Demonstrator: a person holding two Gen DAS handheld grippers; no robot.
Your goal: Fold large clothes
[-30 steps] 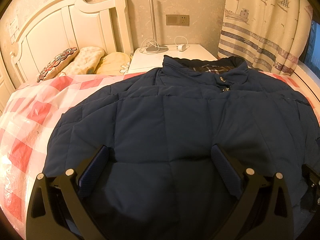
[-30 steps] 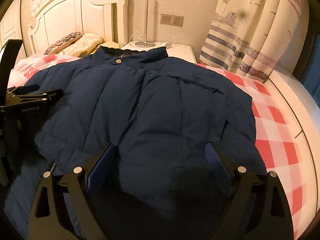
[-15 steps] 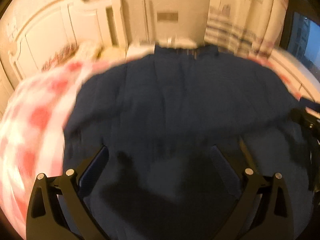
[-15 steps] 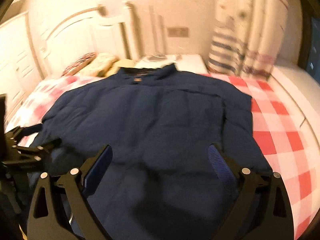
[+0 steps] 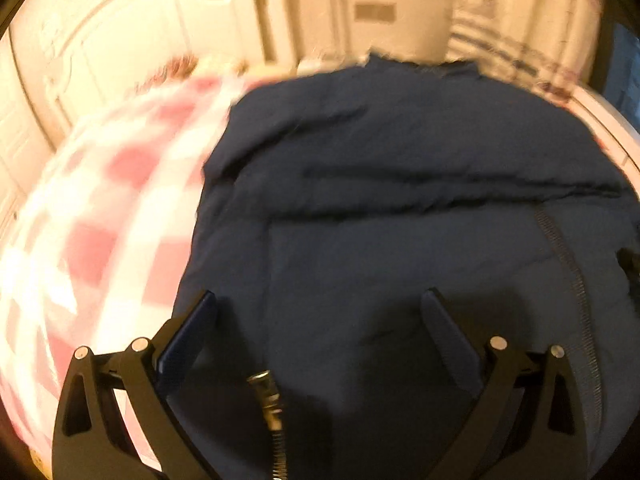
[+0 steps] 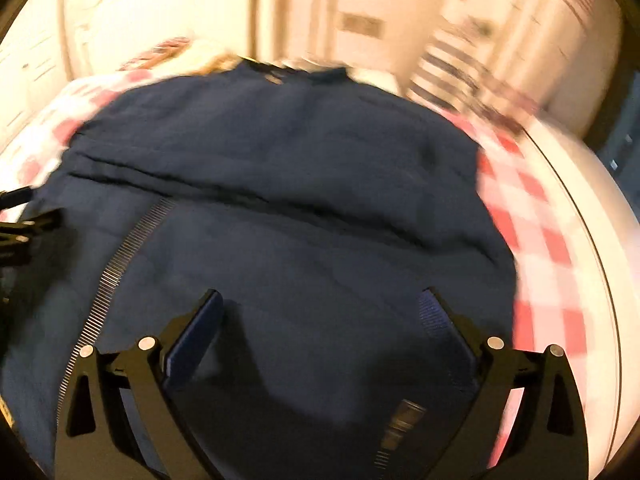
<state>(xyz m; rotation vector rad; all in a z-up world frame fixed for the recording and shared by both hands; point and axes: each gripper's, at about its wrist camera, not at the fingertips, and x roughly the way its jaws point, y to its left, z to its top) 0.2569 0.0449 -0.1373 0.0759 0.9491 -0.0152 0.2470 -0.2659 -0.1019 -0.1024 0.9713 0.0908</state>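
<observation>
A large navy quilted jacket (image 5: 400, 200) lies spread on the bed, collar toward the headboard; it also shows in the right wrist view (image 6: 300, 200). Its zipper teeth (image 6: 116, 272) and a zipper pull (image 5: 266, 396) show near the hem. My left gripper (image 5: 318, 332) is open and empty, over the jacket's lower left part. My right gripper (image 6: 320, 332) is open and empty, over the lower right part. The left gripper also shows at the left edge of the right wrist view (image 6: 24, 220). Both views are motion-blurred.
The bed has a red-and-white checked cover (image 5: 100, 220), also in the right wrist view (image 6: 540, 240). A white headboard (image 5: 140, 20) and pillows stand at the far end. Striped curtains (image 6: 500, 60) hang at the right, over a white ledge (image 6: 592, 220).
Both grippers have pulled back toward the jacket's hem and stayed open. The lower jacket with zipper teeth and pull has come into view; the frames have grown blurred.
</observation>
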